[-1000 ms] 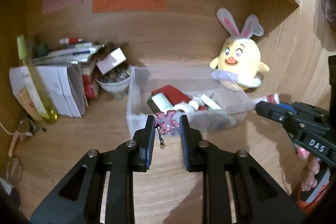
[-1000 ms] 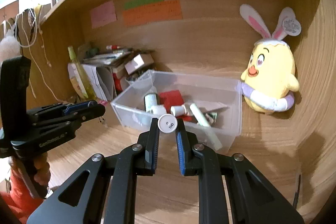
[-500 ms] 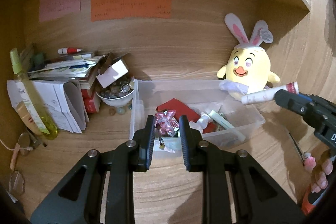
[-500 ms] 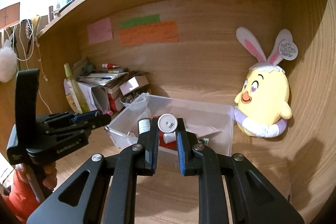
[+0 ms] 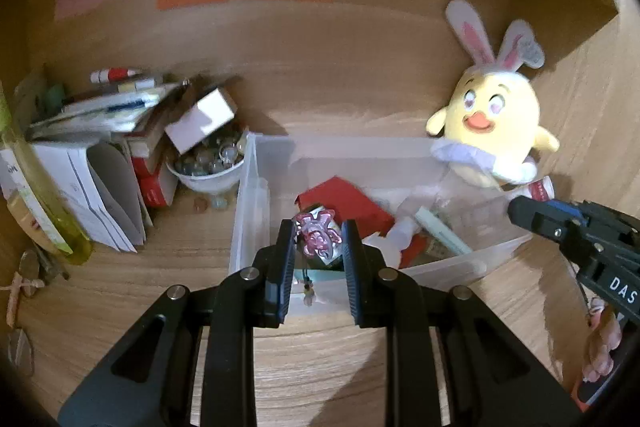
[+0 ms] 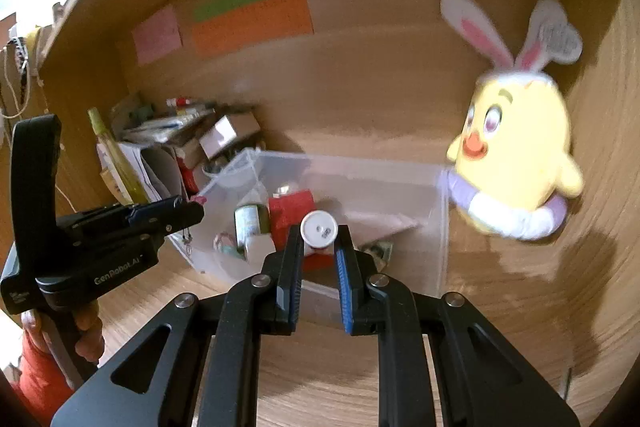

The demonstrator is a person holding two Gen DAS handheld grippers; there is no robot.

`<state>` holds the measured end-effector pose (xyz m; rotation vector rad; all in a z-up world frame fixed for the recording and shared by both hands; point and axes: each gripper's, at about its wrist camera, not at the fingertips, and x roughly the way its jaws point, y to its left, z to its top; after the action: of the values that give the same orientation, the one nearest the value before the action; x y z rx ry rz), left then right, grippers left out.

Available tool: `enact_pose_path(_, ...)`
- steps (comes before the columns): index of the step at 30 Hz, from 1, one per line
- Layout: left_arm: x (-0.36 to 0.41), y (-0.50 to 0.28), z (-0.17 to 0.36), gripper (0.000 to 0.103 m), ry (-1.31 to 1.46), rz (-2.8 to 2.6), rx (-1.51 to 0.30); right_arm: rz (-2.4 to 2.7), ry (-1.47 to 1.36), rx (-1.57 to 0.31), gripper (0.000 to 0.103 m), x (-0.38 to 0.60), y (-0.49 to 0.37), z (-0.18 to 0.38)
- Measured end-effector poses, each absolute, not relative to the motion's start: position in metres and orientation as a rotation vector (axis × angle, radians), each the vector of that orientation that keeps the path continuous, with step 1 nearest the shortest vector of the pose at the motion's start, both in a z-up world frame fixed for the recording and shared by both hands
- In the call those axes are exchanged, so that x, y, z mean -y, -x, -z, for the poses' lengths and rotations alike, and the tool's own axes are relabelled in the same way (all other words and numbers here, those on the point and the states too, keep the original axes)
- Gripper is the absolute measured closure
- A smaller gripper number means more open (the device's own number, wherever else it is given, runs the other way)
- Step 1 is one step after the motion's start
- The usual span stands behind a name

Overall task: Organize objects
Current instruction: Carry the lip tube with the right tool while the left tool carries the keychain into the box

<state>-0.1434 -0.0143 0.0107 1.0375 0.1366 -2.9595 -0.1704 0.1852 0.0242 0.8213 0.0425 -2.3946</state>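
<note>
Left wrist view: both grippers carried small items to the clear bin.

Papers [image 5: 80, 183] and a bowl [image 5: 208, 167] stood at the left of the table [image 5: 320, 367]; the left gripper [image 5: 318, 247] pinched a pink charm [image 5: 316, 237] above the bin [image 5: 244, 211], its cord dangling over the near wall. At the right, the right gripper [image 6: 319, 247] clamped a white-capped tube [image 6: 319, 229] above the bin's front, beside the chick plush [image 5: 492, 131]. Judged best: carry each item fully past the near wall, lower, then release, keeping the two grippers apart.
</note>
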Motion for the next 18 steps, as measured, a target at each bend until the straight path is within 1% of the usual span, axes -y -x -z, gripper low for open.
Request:
enact_pose_path(9, 0.016, 0.159, 0.007, 0.081, -1.125, 2.919, -0.132, 2.333, -0.881, -0.036, 0.089, -0.175, 0.181, -0.008)
enact_pose_path(18, 0.018, 0.164, 0.012, 0.081, -1.152, 2.916, -0.148, 2.287, -0.974, 0.038, 0.088, -0.181, 0.198, 0.008)
